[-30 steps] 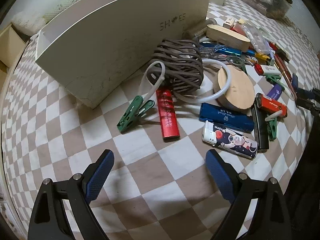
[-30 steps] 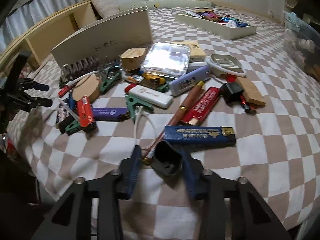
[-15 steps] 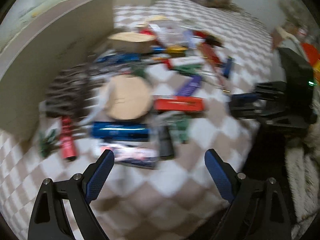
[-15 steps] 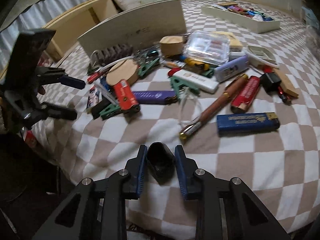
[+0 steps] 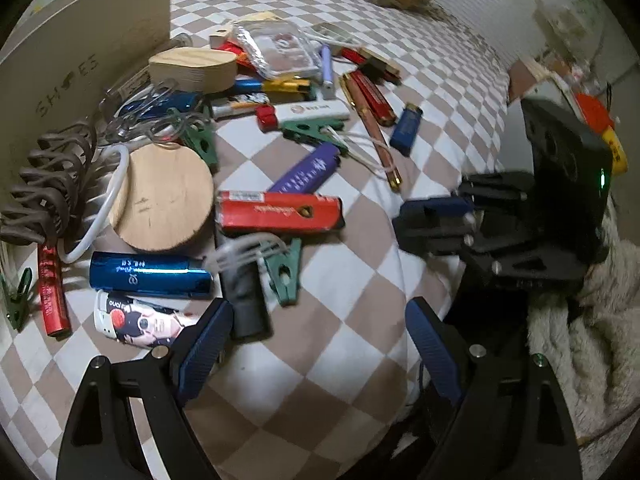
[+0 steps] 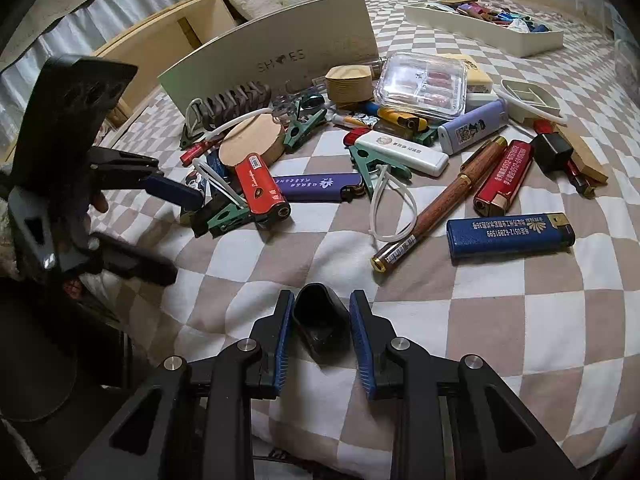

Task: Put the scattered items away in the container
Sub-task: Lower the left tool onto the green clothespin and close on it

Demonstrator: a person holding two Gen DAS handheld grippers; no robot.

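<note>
The near edge of the checkered bedspread (image 6: 500, 320) lies bare, a broad strip open between that edge and the blue lighter (image 6: 510, 234) and wooden pen (image 6: 440, 200). Farther in, the heap of lighters, green clips (image 5: 282, 268) and the round wooden disc (image 5: 164, 200) lies packed item against item, with only narrow gaps, and the upright shoe box (image 6: 276, 64) walls off its far side. Toward the far right corner, bare checks separate the heap from the white tray (image 6: 484, 28).
</note>
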